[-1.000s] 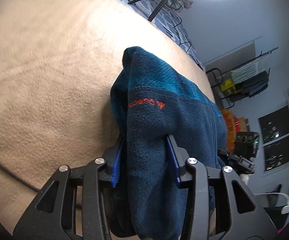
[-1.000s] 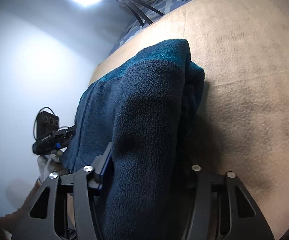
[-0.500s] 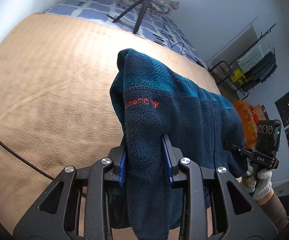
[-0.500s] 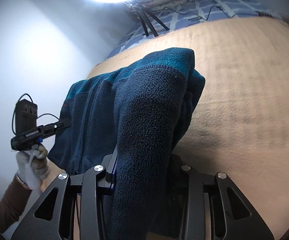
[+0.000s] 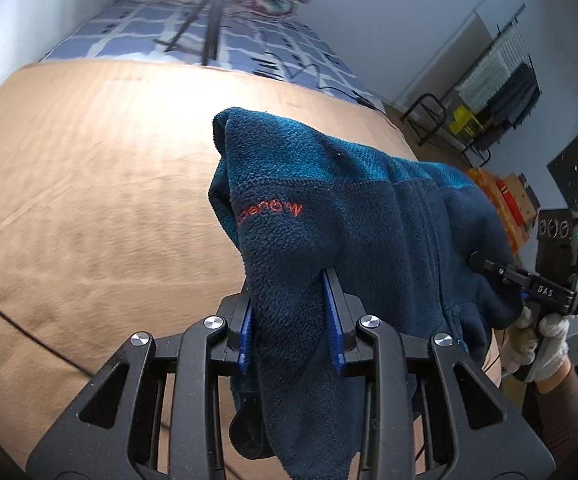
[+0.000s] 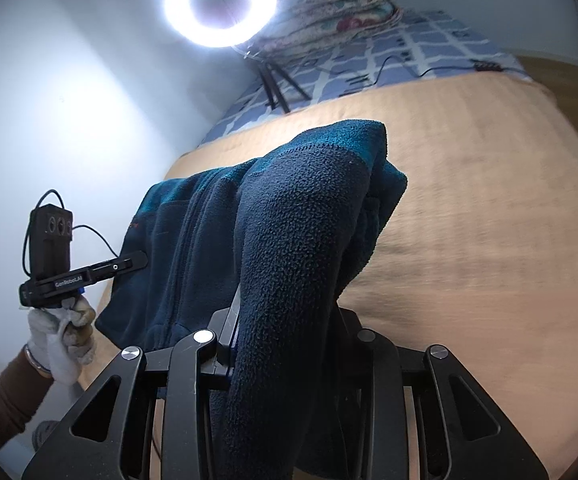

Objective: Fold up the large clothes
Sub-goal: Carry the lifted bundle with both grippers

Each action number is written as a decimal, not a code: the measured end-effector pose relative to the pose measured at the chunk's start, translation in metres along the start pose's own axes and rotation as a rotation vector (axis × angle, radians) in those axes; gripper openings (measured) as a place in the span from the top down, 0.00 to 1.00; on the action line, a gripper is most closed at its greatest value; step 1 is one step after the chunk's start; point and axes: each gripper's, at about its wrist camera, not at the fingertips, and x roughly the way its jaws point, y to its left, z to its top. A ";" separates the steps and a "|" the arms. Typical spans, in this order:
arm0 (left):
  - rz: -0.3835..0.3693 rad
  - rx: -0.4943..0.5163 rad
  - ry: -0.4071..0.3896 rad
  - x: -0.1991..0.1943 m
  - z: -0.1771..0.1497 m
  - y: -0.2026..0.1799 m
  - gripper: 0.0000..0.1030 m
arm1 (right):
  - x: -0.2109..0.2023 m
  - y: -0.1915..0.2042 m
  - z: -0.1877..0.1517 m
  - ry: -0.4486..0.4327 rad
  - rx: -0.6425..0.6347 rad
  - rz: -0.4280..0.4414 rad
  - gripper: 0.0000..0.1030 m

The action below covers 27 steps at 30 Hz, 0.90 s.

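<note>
The left gripper (image 5: pixel 291 320) clamps one end of the navy fleece jacket (image 5: pixel 369 216) while the right gripper (image 6: pixel 289 320), jaws closing, pinches the other, its long axis spanning them above the tan blanket (image 5: pixel 89 184).

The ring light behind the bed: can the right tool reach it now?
Probably not: the right tool is closing on the blue fleece, and the ring light stands far beyond the tan blanket.

Broad tan blanket (image 5: pixel 89 200) lies bare; a tripod (image 5: pixel 209 36) and cable (image 5: pixel 17 320) border it.
</note>
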 end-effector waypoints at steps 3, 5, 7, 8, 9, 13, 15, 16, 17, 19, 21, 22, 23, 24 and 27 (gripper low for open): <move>-0.010 0.037 0.011 0.011 0.008 -0.026 0.72 | -0.019 -0.011 0.002 -0.017 -0.004 -0.028 0.70; -0.022 0.054 0.015 0.018 0.013 -0.039 0.72 | -0.030 -0.020 0.004 -0.029 0.000 -0.044 0.70; -0.040 0.064 0.020 0.029 0.022 -0.053 0.72 | -0.041 -0.031 0.006 -0.041 0.005 -0.062 0.70; -0.049 0.068 0.023 0.035 0.026 -0.060 0.72 | -0.045 -0.037 0.008 -0.046 0.008 -0.073 0.70; -0.056 0.073 0.026 0.041 0.031 -0.067 0.72 | -0.049 -0.043 0.011 -0.052 0.011 -0.085 0.70; -0.084 0.101 0.022 0.063 0.047 -0.090 0.72 | -0.060 -0.066 0.024 -0.073 0.019 -0.121 0.71; -0.105 0.115 0.010 0.077 0.059 -0.101 0.72 | -0.063 -0.082 0.035 -0.085 0.028 -0.139 0.71; -0.111 0.118 0.005 0.082 0.062 -0.104 0.72 | -0.064 -0.089 0.040 -0.090 0.030 -0.146 0.71; -0.118 0.123 0.000 0.088 0.068 -0.108 0.72 | -0.063 -0.095 0.047 -0.094 0.031 -0.155 0.71; -0.136 0.124 -0.008 0.107 0.082 -0.114 0.72 | -0.060 -0.109 0.061 -0.105 0.036 -0.175 0.71; -0.141 0.124 -0.011 0.127 0.097 -0.119 0.72 | -0.054 -0.125 0.077 -0.110 0.041 -0.195 0.71; -0.141 0.127 -0.014 0.137 0.104 -0.121 0.72 | -0.052 -0.131 0.083 -0.113 0.045 -0.201 0.71; -0.140 0.129 -0.016 0.142 0.109 -0.122 0.72 | -0.049 -0.139 0.091 -0.116 0.051 -0.206 0.71; -0.137 0.132 -0.019 0.152 0.118 -0.125 0.72 | -0.044 -0.147 0.100 -0.118 0.054 -0.213 0.71; -0.137 0.125 -0.021 0.176 0.139 -0.132 0.72 | -0.035 -0.166 0.122 -0.114 0.060 -0.234 0.72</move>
